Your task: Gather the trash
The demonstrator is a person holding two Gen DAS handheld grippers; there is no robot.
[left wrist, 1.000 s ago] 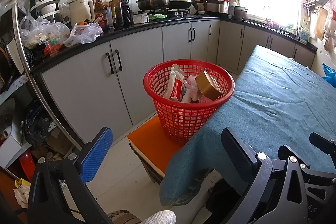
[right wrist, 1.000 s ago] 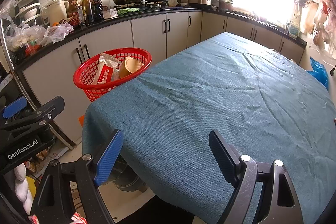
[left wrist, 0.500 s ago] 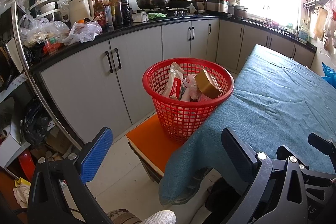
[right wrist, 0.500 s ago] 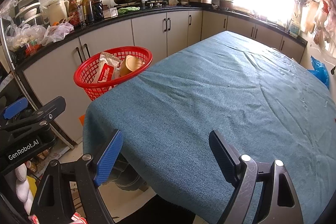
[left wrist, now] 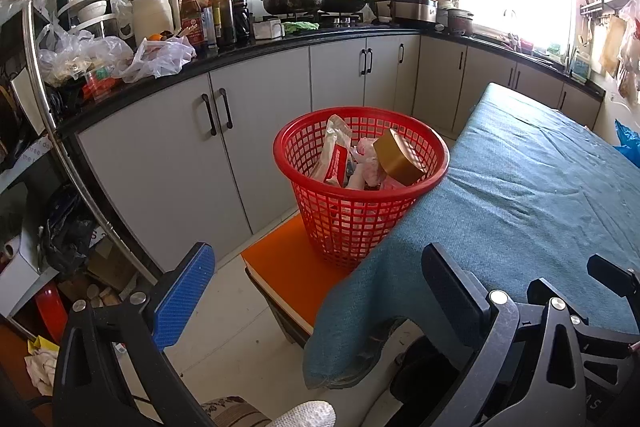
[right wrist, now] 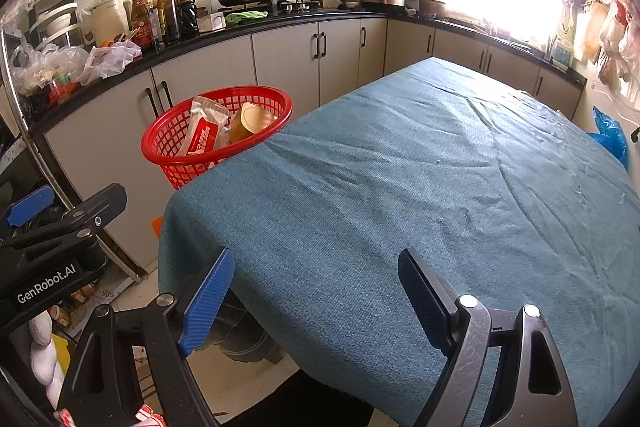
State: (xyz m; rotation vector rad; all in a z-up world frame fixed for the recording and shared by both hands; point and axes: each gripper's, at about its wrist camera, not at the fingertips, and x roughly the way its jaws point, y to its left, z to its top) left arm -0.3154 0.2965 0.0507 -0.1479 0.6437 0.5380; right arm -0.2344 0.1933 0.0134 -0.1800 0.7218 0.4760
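A red mesh basket [left wrist: 434,163] [right wrist: 160,143] stands on an orange stool [left wrist: 286,263] beside the table's near left corner. It holds a white and red wrapper [left wrist: 334,159] [right wrist: 200,133], a gold-lidded jar [left wrist: 398,157] [right wrist: 250,121] and pink scraps. My left gripper [left wrist: 316,281] hangs open over the floor, short of the basket, nothing between its fingers. My right gripper [right wrist: 316,281] is open above the near edge of the teal tablecloth [right wrist: 420,167], holding nothing. The left gripper's body [right wrist: 60,239] shows at the left of the right wrist view.
Grey cabinets [left wrist: 168,155] run along the left and back under a black counter [left wrist: 248,47] crowded with bottles, a kettle, plastic bags and pans. A metal rack pole [left wrist: 60,155] and floor clutter stand at far left. A blue bag [right wrist: 608,135] lies beyond the table's right side.
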